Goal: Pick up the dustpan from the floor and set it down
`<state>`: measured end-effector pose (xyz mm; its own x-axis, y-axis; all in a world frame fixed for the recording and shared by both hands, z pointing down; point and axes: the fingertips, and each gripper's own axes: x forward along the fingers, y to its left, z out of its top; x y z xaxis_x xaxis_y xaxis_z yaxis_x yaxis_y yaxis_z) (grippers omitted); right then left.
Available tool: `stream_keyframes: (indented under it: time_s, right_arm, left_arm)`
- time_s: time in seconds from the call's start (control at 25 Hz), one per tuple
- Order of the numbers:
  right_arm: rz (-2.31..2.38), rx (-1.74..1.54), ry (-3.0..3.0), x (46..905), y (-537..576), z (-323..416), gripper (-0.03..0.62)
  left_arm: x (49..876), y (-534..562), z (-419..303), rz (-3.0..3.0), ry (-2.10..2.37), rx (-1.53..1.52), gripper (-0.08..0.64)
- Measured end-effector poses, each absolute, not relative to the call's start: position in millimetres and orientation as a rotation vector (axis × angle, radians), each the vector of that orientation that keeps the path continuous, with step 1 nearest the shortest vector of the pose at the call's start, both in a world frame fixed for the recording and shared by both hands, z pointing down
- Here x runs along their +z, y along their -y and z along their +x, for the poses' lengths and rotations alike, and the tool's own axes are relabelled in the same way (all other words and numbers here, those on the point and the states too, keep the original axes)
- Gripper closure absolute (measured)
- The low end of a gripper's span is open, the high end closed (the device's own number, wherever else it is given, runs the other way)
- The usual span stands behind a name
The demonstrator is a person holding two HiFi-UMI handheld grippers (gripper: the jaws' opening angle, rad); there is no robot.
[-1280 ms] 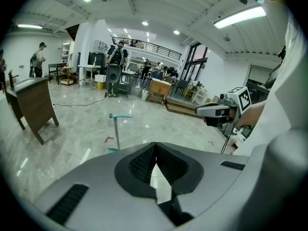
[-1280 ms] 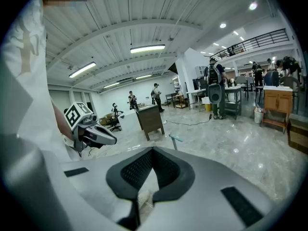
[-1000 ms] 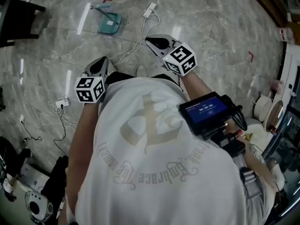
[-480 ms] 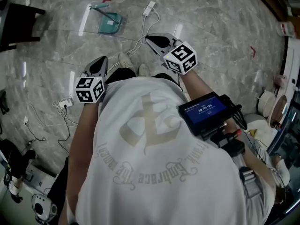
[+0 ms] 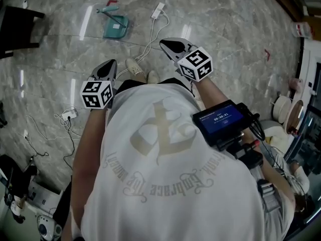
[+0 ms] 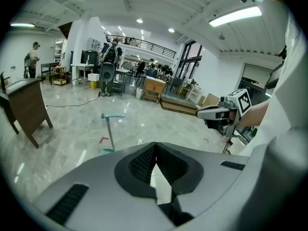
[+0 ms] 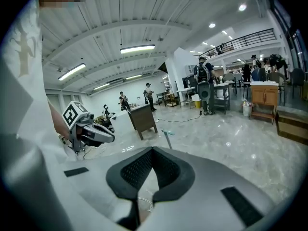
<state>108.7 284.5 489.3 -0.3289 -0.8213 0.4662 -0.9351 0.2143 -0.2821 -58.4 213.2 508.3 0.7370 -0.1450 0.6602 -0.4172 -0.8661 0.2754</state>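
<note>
On the marble floor (image 5: 225,29) ahead of us lies the teal dustpan (image 5: 116,26), its pan flat on the stone and its long handle rising from it; both gripper views show that handle standing upright (image 6: 109,131) (image 7: 168,137). We hold 2 tools out in front of our white shirt (image 5: 160,185), and neither reaches the dustpan, which sits well apart from both. Our left hand-held gripper (image 5: 107,67) points forward and down, its jaws brought together at the tips with nothing between them, as its own view shows (image 6: 155,147). Our right hand-held gripper (image 5: 169,45) is likewise closed and empty, the 2 ribbed pads (image 7: 137,170) meeting at the front (image 7: 152,151). The dustpan lies ahead of the left hand-held gripper and somewhat nearer to it than to the right one. A white cable (image 5: 150,40) runs across the floor between the dustpan and the right tool, ending in a white plug block (image 5: 159,10). Our shoes (image 5: 135,67) show just below the gap between the 2 tools. A dark wooden tabletop (image 5: 17,21) stands at the far left of the floor, well clear of the dustpan. A device with a blue screen (image 5: 220,120) hangs at our right side.
</note>
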Motion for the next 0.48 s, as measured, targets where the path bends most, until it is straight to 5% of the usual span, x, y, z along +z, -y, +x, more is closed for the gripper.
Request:
stream_keyframes:
  time_s: [0.48]
  right_arm:
    - [1.639,0.706,2.268,471,-213,105,0.575]
  left_arm:
    - [498,-154,-86,2.504,0.518,0.860,0.548]
